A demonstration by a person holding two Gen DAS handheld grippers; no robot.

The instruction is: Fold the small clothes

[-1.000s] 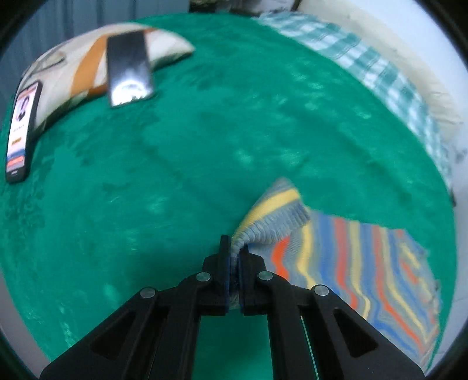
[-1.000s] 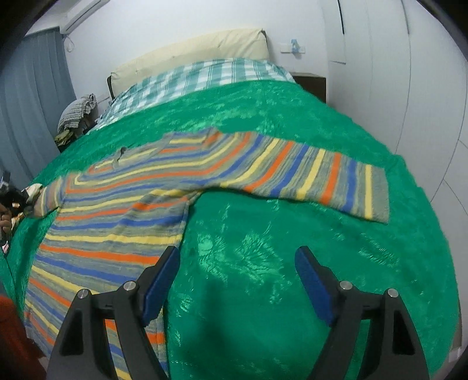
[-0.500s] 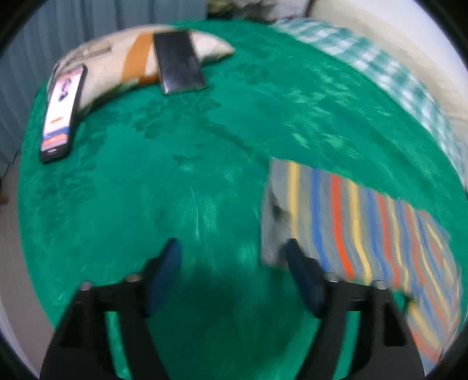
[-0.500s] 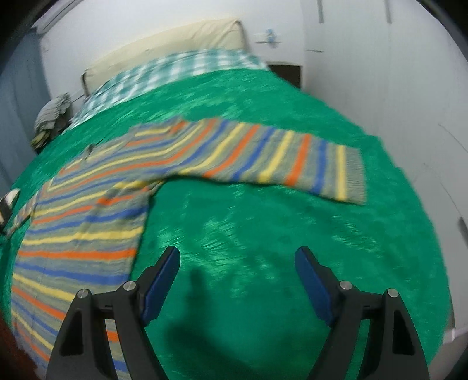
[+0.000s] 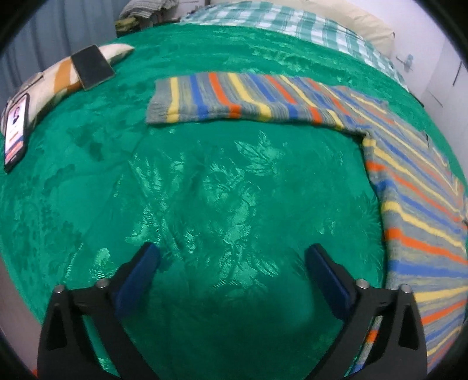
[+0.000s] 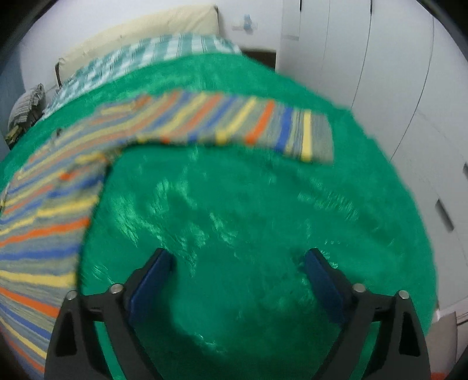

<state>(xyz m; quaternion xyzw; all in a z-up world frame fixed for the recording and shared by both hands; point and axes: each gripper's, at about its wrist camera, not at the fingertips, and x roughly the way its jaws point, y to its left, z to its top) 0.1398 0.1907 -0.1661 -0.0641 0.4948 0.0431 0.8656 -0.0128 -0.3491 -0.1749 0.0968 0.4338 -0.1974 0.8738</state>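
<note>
- left tool [image 5: 232, 255] spread wide and still opening, nothing between its blue pads [image 5: 137, 277], only bare green bedspread [image 5: 204, 190] under it.
- right tool [image 6: 238, 260] likewise spread and opening, empty, over bare green bedspread [image 6: 234, 219].
- striped sweater [image 5: 409, 204] lying flat on the bed, grey with blue, orange and yellow bands.
- seen from the left tool: body of the sweater off to the right, lower edge just beside the right finger; 1 sleeve [image 5: 234, 99] stretched out flat well ahead, cuff end pointing left.
- seen from the right tool: body of the striped sweater [image 6: 44, 219] off to the left, near the left finger but apart from it; the other sleeve [image 6: 248, 125] stretched out ahead, cuff end to the right, somewhat blurred.
- no contact between either tool and the sweater.
- ahead and left of the left tool, well apart: patterned pillow [image 5: 44, 84] with 1 dark phone [image 5: 92, 66] lying on it and 1 lit phone [image 5: 16, 128] at its near end.
- far ahead of both tools: checked sheet [image 5: 292, 23] and cream pillow [image 6: 140, 38] at the head of the bed.
- right of the right tool, beyond the bed edge: white wardrobe doors [image 6: 380, 73].
</note>
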